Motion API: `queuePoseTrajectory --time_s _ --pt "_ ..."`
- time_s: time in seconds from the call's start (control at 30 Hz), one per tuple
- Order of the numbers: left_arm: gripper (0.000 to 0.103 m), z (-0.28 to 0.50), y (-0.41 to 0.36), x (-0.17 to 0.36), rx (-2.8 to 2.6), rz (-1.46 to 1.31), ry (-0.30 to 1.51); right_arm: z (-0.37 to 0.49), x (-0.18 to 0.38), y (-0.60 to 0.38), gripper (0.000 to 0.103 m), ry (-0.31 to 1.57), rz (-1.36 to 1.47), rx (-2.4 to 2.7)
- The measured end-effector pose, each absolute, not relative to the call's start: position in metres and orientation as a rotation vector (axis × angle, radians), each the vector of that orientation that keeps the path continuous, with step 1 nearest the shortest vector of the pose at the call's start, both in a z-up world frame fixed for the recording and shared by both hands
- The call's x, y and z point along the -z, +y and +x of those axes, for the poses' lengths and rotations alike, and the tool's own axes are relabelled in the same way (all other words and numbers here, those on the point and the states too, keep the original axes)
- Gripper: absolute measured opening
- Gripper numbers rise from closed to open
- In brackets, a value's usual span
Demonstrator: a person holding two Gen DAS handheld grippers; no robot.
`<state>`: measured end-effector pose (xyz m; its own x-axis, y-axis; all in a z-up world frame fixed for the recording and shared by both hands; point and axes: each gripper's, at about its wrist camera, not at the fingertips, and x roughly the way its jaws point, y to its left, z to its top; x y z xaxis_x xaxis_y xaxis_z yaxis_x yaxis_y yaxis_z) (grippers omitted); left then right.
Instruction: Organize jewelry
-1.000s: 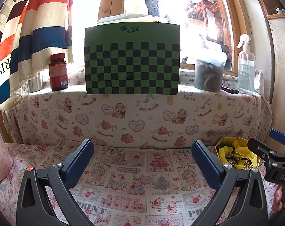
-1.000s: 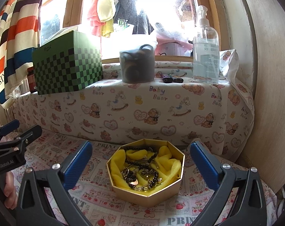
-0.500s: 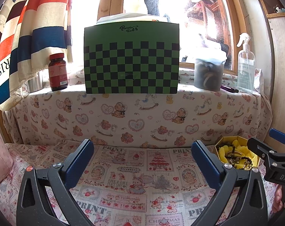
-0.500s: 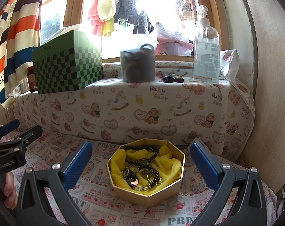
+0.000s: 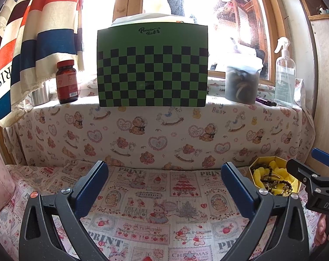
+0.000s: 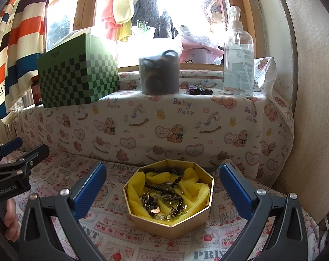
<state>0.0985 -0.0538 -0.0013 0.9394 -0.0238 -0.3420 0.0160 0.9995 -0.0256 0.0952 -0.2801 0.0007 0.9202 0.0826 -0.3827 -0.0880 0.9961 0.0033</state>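
In the left wrist view the left tongs (image 5: 164,174) stand spread wide and hold nothing, hanging over a bare stretch of the printed cloth (image 5: 155,198) that covers the counter; the gold box (image 5: 254,169) sits off to their right, partly hidden behind the right tongs (image 5: 310,169), whose spread cannot be judged from this side. On the ledge behind stand a green chequered box (image 5: 152,69), a brown pill bottle (image 5: 66,81), a dark tub (image 5: 242,82) and a clear spray bottle (image 5: 285,74). In the right wrist view the right tongs (image 6: 162,178) are also spread and empty, with the eight-sided box (image 6: 171,226) squarely between their blue pads. Its walls are stiff gold card, its lining a soft, rumpled yellow plush (image 6: 199,189), and the jewelry (image 6: 162,198) lies inside in one heap: dark round-bead strings looped over thin chains and what may be a small copper pendant, too tangled to count. This fits either pieces gathered into the box or a pile waiting to be sorted out. Whichever it is, any pick should take a single strand at a free loop and lift slowly, since beads slip and chains snag, while the other tongs steady the light box
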Motion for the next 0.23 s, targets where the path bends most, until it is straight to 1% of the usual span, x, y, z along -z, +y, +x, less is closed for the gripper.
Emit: queuePoseTrajectory --time_s 0.23 --pt "0.103 0.0987 -0.0530 0.0017 0.020 -0.023 0.350 0.0953 -0.0007 -0.2800 0.103 0.393 -0.014 -0.088"
